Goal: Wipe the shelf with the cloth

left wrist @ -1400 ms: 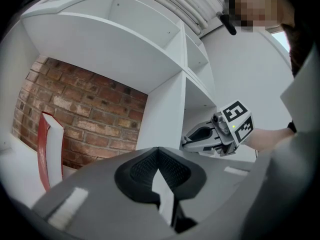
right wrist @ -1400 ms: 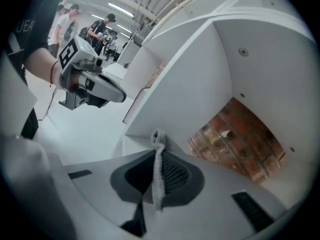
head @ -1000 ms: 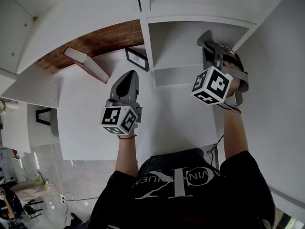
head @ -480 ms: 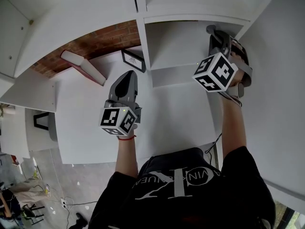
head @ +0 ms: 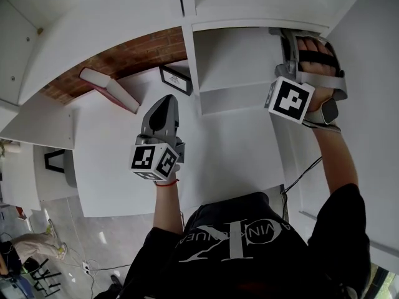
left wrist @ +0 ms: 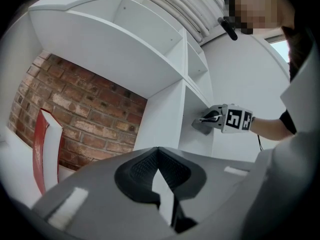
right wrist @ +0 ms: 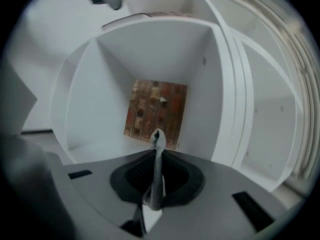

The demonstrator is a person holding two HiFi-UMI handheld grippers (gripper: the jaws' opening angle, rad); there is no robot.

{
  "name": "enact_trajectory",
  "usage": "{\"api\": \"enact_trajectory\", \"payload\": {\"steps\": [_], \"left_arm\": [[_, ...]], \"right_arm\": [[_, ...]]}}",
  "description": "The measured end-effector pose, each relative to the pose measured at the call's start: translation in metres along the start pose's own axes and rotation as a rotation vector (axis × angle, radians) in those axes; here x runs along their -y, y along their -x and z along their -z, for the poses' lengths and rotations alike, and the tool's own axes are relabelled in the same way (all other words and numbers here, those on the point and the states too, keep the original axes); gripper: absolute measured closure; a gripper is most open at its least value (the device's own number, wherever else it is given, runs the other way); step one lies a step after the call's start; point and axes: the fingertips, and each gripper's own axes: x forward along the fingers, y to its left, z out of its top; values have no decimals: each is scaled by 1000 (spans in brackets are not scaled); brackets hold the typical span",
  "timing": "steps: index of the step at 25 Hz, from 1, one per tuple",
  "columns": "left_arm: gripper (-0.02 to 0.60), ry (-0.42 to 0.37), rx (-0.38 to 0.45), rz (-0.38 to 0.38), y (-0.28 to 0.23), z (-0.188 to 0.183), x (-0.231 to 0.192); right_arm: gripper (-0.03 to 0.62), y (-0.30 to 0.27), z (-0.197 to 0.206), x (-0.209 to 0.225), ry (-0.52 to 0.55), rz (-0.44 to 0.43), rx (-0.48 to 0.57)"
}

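Note:
My right gripper (head: pixel 288 39) reaches into the right compartment of the white shelf (head: pixel 234 58), up near its right wall. Its jaws are shut on a thin grey cloth (right wrist: pixel 157 169), which stands as a narrow strip between the pads. In the left gripper view the right gripper (left wrist: pixel 212 118) holds the cloth (left wrist: pixel 201 129) against the compartment's front edge. The right gripper view looks into the white cubby (right wrist: pixel 95 134) toward its brick back. My left gripper (head: pixel 165 101) hovers over the lower white surface, shut with nothing in it (left wrist: pixel 158 151).
A red-and-white book (head: pixel 109 87) leans against the brick wall (head: pixel 128 53) in the left compartment. A small dark-framed picture (head: pixel 176 78) stands beside the vertical divider (head: pixel 190 48). A white wall (head: pixel 368 104) closes the right side.
My right gripper has moved right and deeper into the compartment with the cloth still pinched. The left gripper has stayed almost still.

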Motion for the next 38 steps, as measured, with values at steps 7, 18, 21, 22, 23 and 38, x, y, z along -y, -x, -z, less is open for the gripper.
{"api": "enact_trajectory", "payload": {"steps": [7,18,21,22,23,38], "left_arm": [[572,25,16,-7,3,-1,-6],[572,32,17,-2,2,-3,-9],[572,35,15,-7,3,-2,-12],[572,36,14,-8,3,-2,-13],[572,37,12,-9,4,-1,-14],[572,57,11,-17,2,2,-19]], "right_arm": [[569,10,19,-1,358,-5,-35],[569,-11,22,-85,333,-491,-189],[569,-8,17,-110,370,-589,-190],[569,-7,15,-119,382,-618,-187],[569,-6,14,-126,395,-641,-185],[569,-71,4,-121,447,-636,-286]]}}
